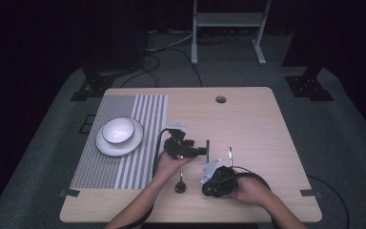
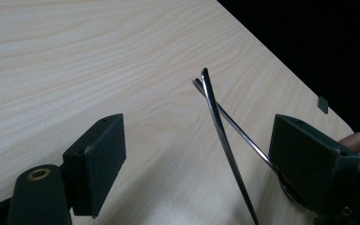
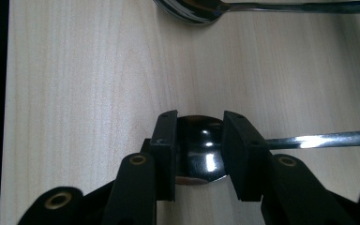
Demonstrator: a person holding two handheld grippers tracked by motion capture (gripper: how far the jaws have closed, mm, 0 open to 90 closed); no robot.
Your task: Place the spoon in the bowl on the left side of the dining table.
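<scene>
1. Two metal spoons lie on the bare wood of the tabletop (image 1: pixel 248 114), toward its near edge and about midway between the left and right edges.
2. The left spoon (image 1: pixel 181 183) has its bowl close to the near edge, and its handle runs away from that edge under the left hand (image 1: pixel 169 164).
3. The right spoon (image 1: pixel 229 155) lies just beside it; its handle points toward the far edge, and its bowl sits under the right tool (image 1: pixel 215 183).
4. In the right gripper view the right tool (image 3: pixel 199 154) is pinching the bowl of the right spoon (image 3: pixel 201 150) from both sides, pads tight against the metal, with the handle running off toward that view's right edge.
5. The left tool (image 1: pixel 205 150) is held over the wood just beyond the left spoon's bowl. In the left gripper view its jaws are spread wide, with the thin handle of the left spoon (image 2: pixel 227 140) rising between them; neither pad touches it.
6. A striped placemat (image 1: pixel 138 143) covers the left part of the tabletop and reaches from near the far edge almost to the near edge. On it a white plate (image 1: pixel 106 147) carries a white bowl (image 1: pixel 118 130), well apart from both spoons.
7. The right half of the tabletop and its far-right corner are open wood. A round cable hole (image 1: pixel 220 99) sits near the far edge.
</scene>
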